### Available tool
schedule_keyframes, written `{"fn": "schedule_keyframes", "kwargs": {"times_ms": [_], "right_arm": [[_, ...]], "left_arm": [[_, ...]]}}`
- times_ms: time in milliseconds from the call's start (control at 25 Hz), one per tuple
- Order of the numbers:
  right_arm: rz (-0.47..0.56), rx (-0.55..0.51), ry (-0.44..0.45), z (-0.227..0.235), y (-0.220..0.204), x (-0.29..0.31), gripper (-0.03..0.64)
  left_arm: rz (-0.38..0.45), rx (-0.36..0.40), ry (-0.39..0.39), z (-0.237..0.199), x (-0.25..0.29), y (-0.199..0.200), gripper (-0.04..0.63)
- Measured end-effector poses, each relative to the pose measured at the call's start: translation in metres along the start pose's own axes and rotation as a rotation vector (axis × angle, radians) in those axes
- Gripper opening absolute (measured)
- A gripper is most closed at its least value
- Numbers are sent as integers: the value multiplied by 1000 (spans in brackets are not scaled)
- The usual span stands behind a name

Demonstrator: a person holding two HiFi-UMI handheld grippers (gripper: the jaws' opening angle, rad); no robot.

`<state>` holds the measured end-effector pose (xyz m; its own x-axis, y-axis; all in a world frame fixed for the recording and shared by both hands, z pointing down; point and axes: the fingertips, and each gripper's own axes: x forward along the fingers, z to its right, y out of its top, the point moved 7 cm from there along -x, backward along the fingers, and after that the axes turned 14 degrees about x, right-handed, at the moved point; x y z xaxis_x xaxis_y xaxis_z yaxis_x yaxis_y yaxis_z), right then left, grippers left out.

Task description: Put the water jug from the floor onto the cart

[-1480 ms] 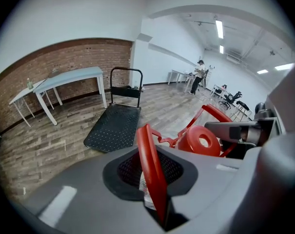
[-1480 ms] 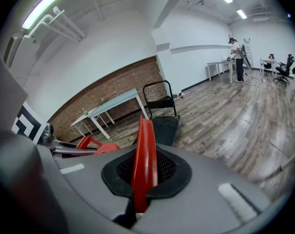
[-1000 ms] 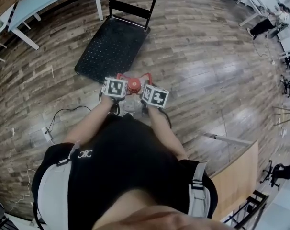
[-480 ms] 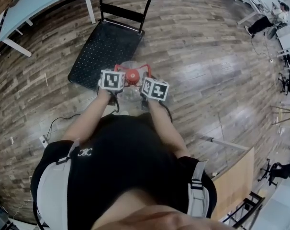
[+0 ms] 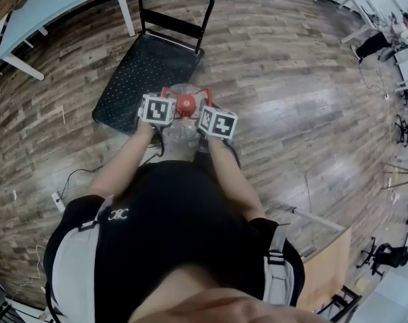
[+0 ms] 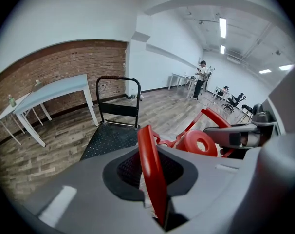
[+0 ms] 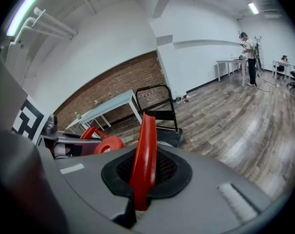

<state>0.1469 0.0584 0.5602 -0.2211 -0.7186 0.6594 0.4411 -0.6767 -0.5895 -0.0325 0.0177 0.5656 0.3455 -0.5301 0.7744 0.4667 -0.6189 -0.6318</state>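
Head view, water jug: its clear body is hanging below the red cap, between the two grippers, over the near right corner of the cart; whether its base is touching anything is hidden.
Head view, grippers: the left gripper is holding on at the jug's left and the right gripper at its right, both just beside the cap.
Head view, cart: its black deck is stretching away to the far left of the jug, with the push bar standing at the far end.
Left gripper view, jaws: they are pinching the left red handle, which is standing edge-on between the pads.
Left gripper view, beyond the jaws: the cap is sitting just to the right, and the deck is lying farther off, a little left.
Right gripper view, jaws: they are pinching the right red handle, also edge-on between the pads.
Right gripper view, beyond the jaws: the cap is showing to the left, and the cart's push bar is rising ahead, farther off.
Relation for the coming move: the jug's long axis is standing upright under both grips. Most of the deck is lying far and left of it, so the left hand is looking nearer the cart. The carry is probably needing more travel far-left before lowering.
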Motion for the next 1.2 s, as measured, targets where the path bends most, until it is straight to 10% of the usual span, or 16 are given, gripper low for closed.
{"fn": "schedule_keyframes", "kwargs": {"times_ms": [1200], "right_arm": [[-240, -273, 269, 56, 215, 157, 22]], "left_arm": [[-18, -312, 188, -19, 135, 154, 52]]}}
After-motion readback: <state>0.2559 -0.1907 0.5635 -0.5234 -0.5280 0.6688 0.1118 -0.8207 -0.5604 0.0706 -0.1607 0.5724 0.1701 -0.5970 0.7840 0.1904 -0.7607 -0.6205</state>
